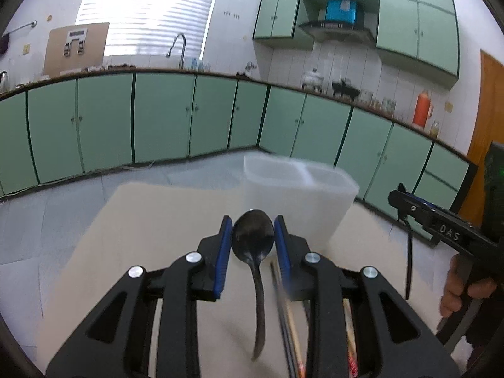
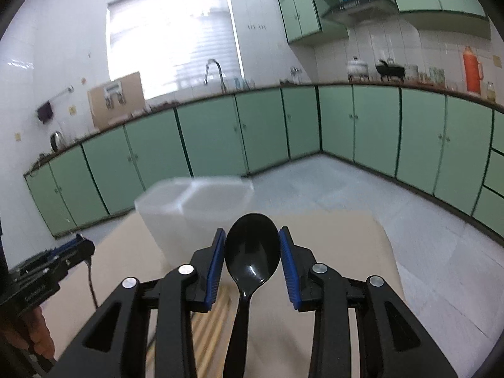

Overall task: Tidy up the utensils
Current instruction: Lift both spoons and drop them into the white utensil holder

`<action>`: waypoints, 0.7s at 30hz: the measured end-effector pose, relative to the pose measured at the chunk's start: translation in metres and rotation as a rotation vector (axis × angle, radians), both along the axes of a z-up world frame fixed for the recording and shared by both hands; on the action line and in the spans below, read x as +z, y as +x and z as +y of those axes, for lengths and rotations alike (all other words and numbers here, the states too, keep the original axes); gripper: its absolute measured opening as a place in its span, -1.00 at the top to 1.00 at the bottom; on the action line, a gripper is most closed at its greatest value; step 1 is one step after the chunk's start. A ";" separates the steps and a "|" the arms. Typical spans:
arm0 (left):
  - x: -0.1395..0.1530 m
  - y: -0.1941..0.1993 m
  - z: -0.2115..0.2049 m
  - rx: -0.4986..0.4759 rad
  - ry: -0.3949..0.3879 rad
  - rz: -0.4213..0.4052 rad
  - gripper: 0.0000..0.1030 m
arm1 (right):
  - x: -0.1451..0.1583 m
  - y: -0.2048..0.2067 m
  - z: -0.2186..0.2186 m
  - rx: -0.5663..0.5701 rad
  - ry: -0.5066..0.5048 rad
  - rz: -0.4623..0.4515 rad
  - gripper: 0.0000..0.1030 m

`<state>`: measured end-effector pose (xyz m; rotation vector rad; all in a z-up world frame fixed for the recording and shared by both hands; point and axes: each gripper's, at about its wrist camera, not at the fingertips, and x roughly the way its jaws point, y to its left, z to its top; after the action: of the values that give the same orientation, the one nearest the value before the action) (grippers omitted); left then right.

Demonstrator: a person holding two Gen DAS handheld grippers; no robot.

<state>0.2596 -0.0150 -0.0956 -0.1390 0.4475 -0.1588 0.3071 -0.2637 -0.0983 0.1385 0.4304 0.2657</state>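
Note:
My left gripper [image 1: 253, 223] is shut on the bowl of a dark spoon [image 1: 253, 239], whose handle hangs down toward the camera. My right gripper [image 2: 252, 231] is shut on the bowl of a glossy black spoon [image 2: 252, 252], its blue pads pressing on both sides. A translucent white two-compartment container [image 1: 299, 195] stands on the beige table just beyond both grippers. In the right wrist view the container [image 2: 195, 208] sits slightly to the left. Both spoons are held above the tabletop.
Chopsticks [image 1: 285, 318] lie on the beige table [image 1: 157, 220] under the left gripper; the right wrist view shows wooden chopsticks [image 2: 211, 324] below its fingers. A hand [image 1: 456, 286] holds the other gripper at the right edge. Green kitchen cabinets [image 1: 163, 116] and tiled floor lie beyond.

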 end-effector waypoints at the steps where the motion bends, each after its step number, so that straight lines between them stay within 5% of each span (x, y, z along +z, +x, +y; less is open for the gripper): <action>1: 0.006 0.000 0.002 0.000 -0.006 -0.014 0.50 | 0.006 0.004 -0.001 0.004 0.015 -0.019 0.33; 12: 0.093 0.040 -0.019 -0.024 -0.067 -0.224 0.50 | 0.059 0.064 0.006 -0.003 0.109 -0.179 0.33; 21: 0.080 0.110 -0.047 -0.015 -0.028 -0.200 0.50 | 0.040 0.124 0.022 -0.088 0.063 -0.159 0.34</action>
<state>0.3698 -0.0624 -0.0156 -0.1456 0.2468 -0.1913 0.4314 -0.2412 -0.0581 0.1962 0.2576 0.2020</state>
